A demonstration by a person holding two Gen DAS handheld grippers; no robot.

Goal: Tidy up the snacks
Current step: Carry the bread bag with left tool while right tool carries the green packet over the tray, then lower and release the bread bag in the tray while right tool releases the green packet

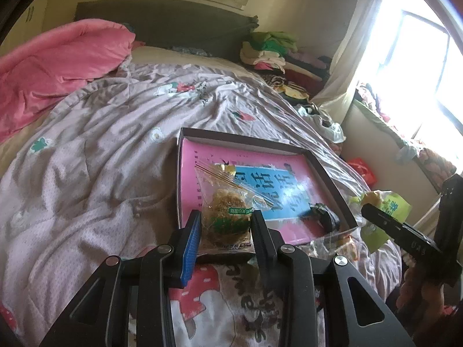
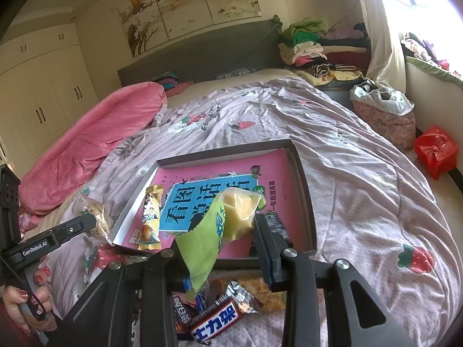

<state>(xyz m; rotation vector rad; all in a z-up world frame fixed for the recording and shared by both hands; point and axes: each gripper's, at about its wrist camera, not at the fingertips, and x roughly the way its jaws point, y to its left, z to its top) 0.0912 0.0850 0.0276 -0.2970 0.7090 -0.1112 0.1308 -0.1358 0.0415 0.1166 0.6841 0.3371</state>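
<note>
A shallow dark box [image 1: 332,173] with a pink and blue printed bottom lies on the bed; it also shows in the right wrist view [image 2: 303,173]. My left gripper [image 1: 225,225] is shut on a clear packet of brown crumbly snack [image 1: 225,214], held over the box's near left corner. My right gripper [image 2: 222,231] is shut on a green and clear packet with a yellow cake [image 2: 231,214], held above the box's near edge; in the left wrist view it [image 1: 379,208] is at the right. A yellow wrapped snack [image 2: 150,219] lies inside the box at its left. A dark wrapper [image 1: 324,214] lies in the box.
Several loose snacks lie on the quilt in front of the box, among them a Snickers bar [image 2: 214,321]. A pink duvet [image 2: 86,150] is bunched at the left of the bed. Folded clothes [image 2: 306,43] are stacked by the headboard. A red bag [image 2: 437,150] sits on the floor.
</note>
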